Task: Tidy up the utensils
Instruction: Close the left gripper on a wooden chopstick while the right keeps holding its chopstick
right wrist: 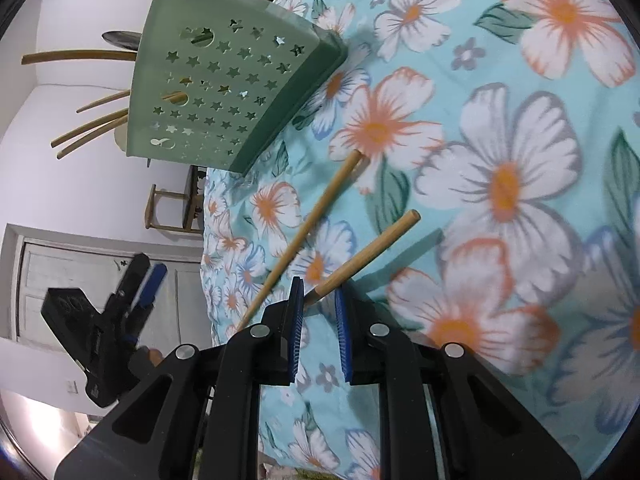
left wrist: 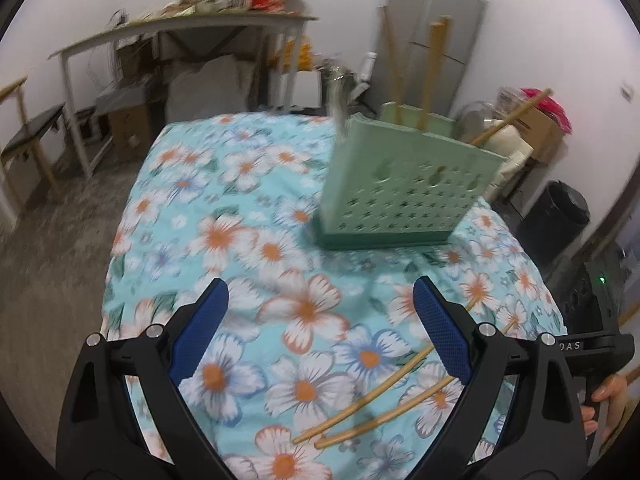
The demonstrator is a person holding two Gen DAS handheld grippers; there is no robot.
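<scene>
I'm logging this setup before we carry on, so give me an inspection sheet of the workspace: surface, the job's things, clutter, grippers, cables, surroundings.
Surface: floral tablecloth, turquoise, covers the table.
Job's things: green utensil holder stands upright on the cloth, with wooden sticks and a spoon in it; two loose chopsticks, the held chopstick and the other chopstick lying on the cloth.
Clutter: nothing seen on the cloth.
Grippers: left gripper open, empty, above the cloth; right gripper closed on the held chopstick's thin end.
Cables: nothing seen.
Surroundings: cluttered shelf table, cardboard boxes, black bin, wooden chair.
</scene>
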